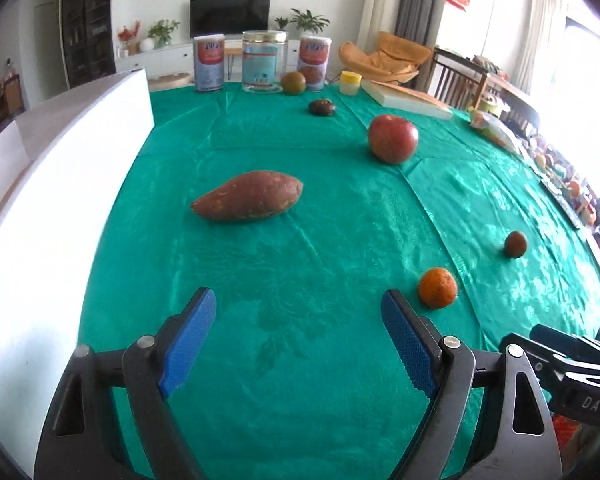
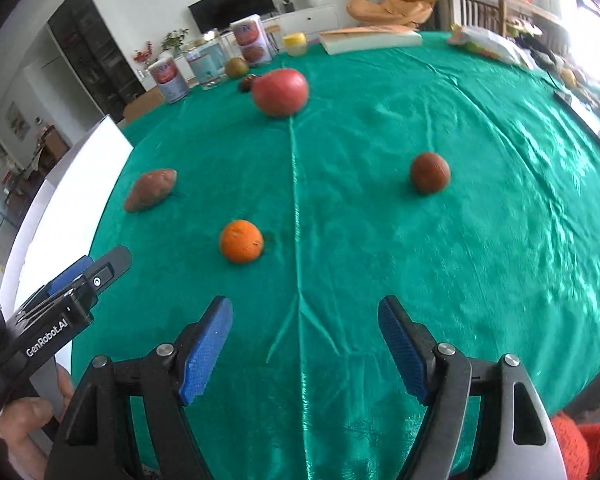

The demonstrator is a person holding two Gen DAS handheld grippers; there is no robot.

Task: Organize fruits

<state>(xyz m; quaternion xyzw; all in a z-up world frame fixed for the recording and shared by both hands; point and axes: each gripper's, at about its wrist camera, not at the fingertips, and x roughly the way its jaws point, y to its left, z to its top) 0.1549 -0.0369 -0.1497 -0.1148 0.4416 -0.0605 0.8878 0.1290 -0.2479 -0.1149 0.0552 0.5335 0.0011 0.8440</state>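
Both grippers gaping, empty; orange (image 2: 241, 241) ahead-left of right gripper (image 2: 305, 350), ahead-right of left gripper (image 1: 298, 340), similarly near.

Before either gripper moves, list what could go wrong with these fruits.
1. The orange, apple and small brown fruit are round and loose on the slick green tablecloth; a nudge from an open finger could roll them.
2. The sweet potato is no fruit; it might get sorted wrongly.
3. The left gripper and right gripper sit close and could collide.
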